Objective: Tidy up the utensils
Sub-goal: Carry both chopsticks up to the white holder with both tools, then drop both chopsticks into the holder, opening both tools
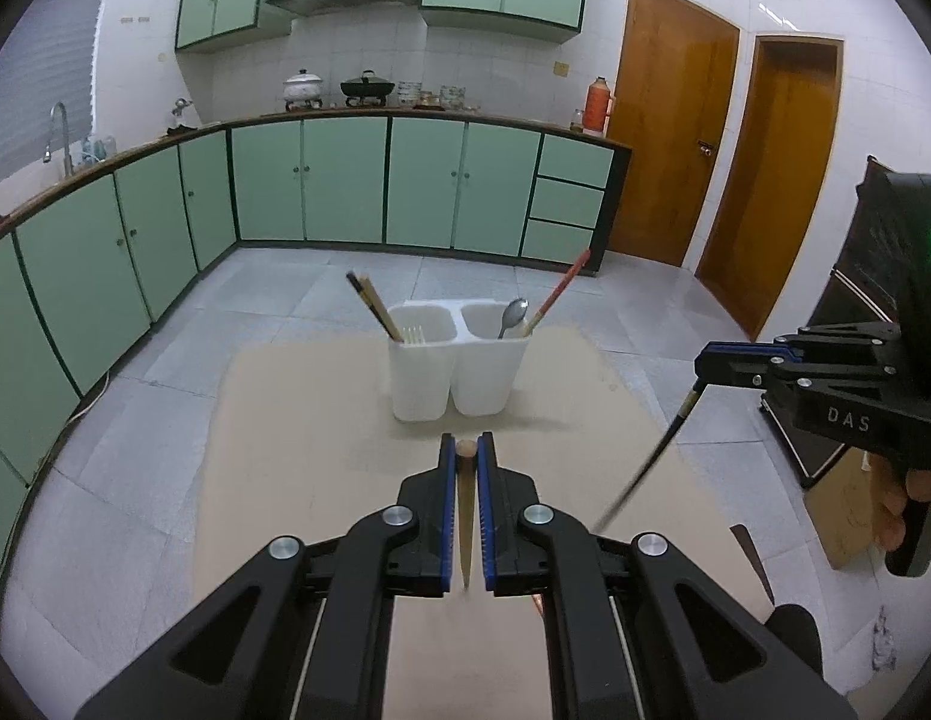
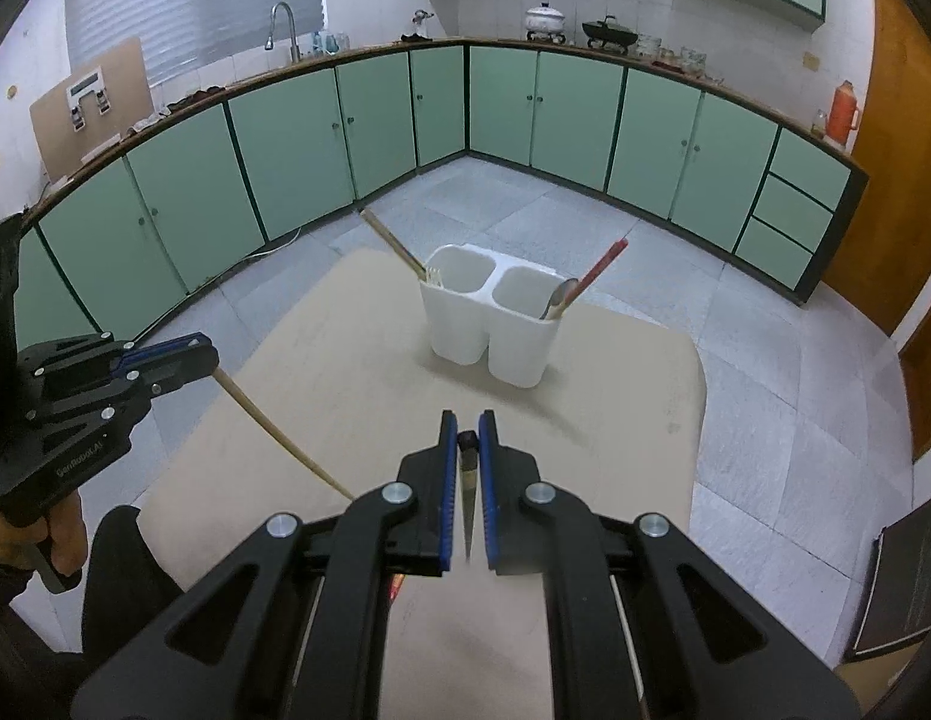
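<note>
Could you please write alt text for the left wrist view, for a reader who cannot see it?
The left gripper holds a light wooden chopstick, jaws shut on it, above a tan mat. Ahead stands a white two-compartment holder with chopsticks, a fork and a spoon. At right, the right gripper holds a dark chopstick.

surface: a beige table top (image 1: pixel 321 420), basically a plain board with rounded corners, sitting over the grey tiled floor (image 1: pixel 165 360)

landmark: the white twin-cup utensil holder (image 1: pixel 459 360), which stands right on the board, toward its far edge and roughly in the middle

around the holder: bare board on every side, with a soft shadow just to its right

near side of the holder: hard to say, the black gripper frames cover most of that stretch
</note>
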`<action>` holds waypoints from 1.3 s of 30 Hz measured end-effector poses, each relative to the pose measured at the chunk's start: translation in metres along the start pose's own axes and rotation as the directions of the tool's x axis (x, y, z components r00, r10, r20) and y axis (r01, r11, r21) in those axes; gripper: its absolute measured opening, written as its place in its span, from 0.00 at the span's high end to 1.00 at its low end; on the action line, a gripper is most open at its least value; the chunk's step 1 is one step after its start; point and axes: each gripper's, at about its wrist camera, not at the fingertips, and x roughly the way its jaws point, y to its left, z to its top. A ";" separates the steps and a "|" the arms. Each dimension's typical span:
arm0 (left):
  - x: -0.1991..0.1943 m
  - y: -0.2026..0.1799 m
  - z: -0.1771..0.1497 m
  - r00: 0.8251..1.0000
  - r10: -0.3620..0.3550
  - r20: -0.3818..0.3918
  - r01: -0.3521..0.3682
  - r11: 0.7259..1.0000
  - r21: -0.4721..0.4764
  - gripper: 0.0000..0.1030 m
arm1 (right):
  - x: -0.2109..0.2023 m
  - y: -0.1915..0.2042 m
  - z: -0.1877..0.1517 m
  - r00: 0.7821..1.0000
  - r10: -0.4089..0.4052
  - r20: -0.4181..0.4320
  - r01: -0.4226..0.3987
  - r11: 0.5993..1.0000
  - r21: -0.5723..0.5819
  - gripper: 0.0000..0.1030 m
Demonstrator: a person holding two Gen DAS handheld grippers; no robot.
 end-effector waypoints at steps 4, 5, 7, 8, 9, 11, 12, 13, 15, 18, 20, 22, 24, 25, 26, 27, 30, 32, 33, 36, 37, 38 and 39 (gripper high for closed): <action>-0.001 0.001 0.023 1.000 -0.009 0.008 0.009 1.000 0.017 0.93 | -0.004 -0.008 0.020 1.000 0.004 -0.016 -0.004 1.000 0.010 0.94; -0.002 0.002 0.027 1.000 -0.013 0.009 0.012 1.000 0.020 0.93 | -0.006 -0.009 0.025 1.000 0.008 -0.018 -0.007 1.000 0.015 0.94; -0.003 0.002 0.042 1.000 -0.008 0.017 0.008 1.000 0.030 0.93 | -0.012 -0.011 0.036 1.000 0.008 -0.013 -0.008 1.000 0.014 0.94; -0.004 0.001 0.050 1.000 -0.007 0.023 0.006 0.999 0.035 0.93 | -0.015 -0.011 0.042 1.000 0.010 -0.008 -0.010 1.000 0.013 0.94; -0.005 0.001 0.058 1.000 -0.005 0.029 0.004 0.999 0.037 0.93 | -0.018 -0.012 0.048 1.000 0.013 -0.003 -0.013 1.000 0.014 0.94; -0.007 0.002 0.075 0.999 0.000 0.044 -0.002 0.999 0.039 0.93 | -0.024 -0.013 0.063 1.000 0.016 0.012 -0.016 1.000 0.014 0.94; -0.007 0.002 0.081 0.999 0.000 0.050 -0.001 0.999 0.038 0.93 | -0.028 -0.014 0.071 1.000 0.017 0.021 -0.017 1.000 0.017 0.94; -0.007 0.002 0.089 0.998 0.002 0.058 -0.005 0.999 0.041 0.93 | -0.029 -0.016 0.080 0.999 0.017 0.028 -0.018 1.000 0.019 0.94; -0.008 0.002 0.107 0.997 0.012 0.077 -0.016 0.999 0.046 0.93 | -0.033 -0.018 0.100 0.999 0.010 0.045 -0.011 1.000 0.024 0.94; -0.007 0.001 0.131 0.994 0.025 0.108 -0.031 0.998 0.053 0.93 | -0.034 -0.021 0.126 0.998 0.000 0.062 -0.002 1.000 0.031 0.94; -0.005 0.003 0.147 0.991 0.030 0.129 -0.036 0.998 0.052 0.93 | -0.032 -0.025 0.143 0.997 -0.008 0.073 0.005 0.999 0.035 0.94; 0.001 0.005 0.165 0.988 0.036 0.148 -0.043 0.998 0.041 0.93 | -0.029 -0.028 0.159 0.997 -0.016 0.080 0.013 0.999 0.044 0.94; 0.008 0.007 0.178 0.986 0.038 0.163 -0.045 0.998 0.037 0.93 | -0.023 -0.032 0.172 0.996 -0.030 0.088 0.026 0.999 0.047 0.94; 0.013 0.007 0.184 0.984 0.044 0.171 -0.051 0.998 0.036 0.93 | -0.018 -0.036 0.179 0.995 -0.036 0.091 0.031 0.998 0.052 0.94; 0.018 0.008 0.190 0.983 0.047 0.180 -0.054 0.998 0.032 0.93 | -0.013 -0.039 0.185 0.994 -0.045 0.095 0.040 0.998 0.055 0.94; 0.024 0.009 0.195 0.981 0.050 0.187 -0.056 0.998 0.030 0.93 | -0.008 -0.043 0.192 0.994 -0.050 0.098 0.044 0.997 0.060 0.94; 0.048 0.013 0.204 0.979 0.059 0.194 -0.064 0.998 0.020 0.93 | 0.009 -0.052 0.200 0.994 -0.062 0.095 0.055 0.996 0.072 0.95; 0.064 0.018 0.204 0.981 0.059 0.184 -0.063 0.998 0.012 0.93 | 0.027 -0.059 0.203 0.994 -0.073 0.085 0.067 0.995 0.077 0.95; 0.078 0.021 0.201 0.983 0.057 0.175 -0.059 0.998 0.006 0.94 | 0.039 -0.063 0.202 0.994 -0.080 0.076 0.074 0.994 0.080 0.94; 0.109 0.027 0.189 0.988 0.067 0.137 -0.068 0.998 -0.001 0.93 | 0.070 -0.069 0.191 0.997 -0.072 0.036 0.069 0.994 0.091 0.94; 0.119 0.029 0.184 0.991 0.068 0.119 -0.068 0.998 -0.002 0.93 | 0.077 -0.070 0.186 0.997 -0.070 0.023 0.068 0.994 0.091 0.94; 0.128 0.031 0.178 0.993 0.068 0.101 -0.068 0.998 -0.003 0.93 | 0.085 -0.073 0.180 0.998 -0.068 0.009 0.067 0.994 0.091 0.94; 0.135 0.033 0.171 0.994 0.068 0.085 -0.068 0.998 -0.004 0.93 | 0.092 -0.074 0.174 0.998 -0.064 -0.003 0.064 0.994 0.091 0.93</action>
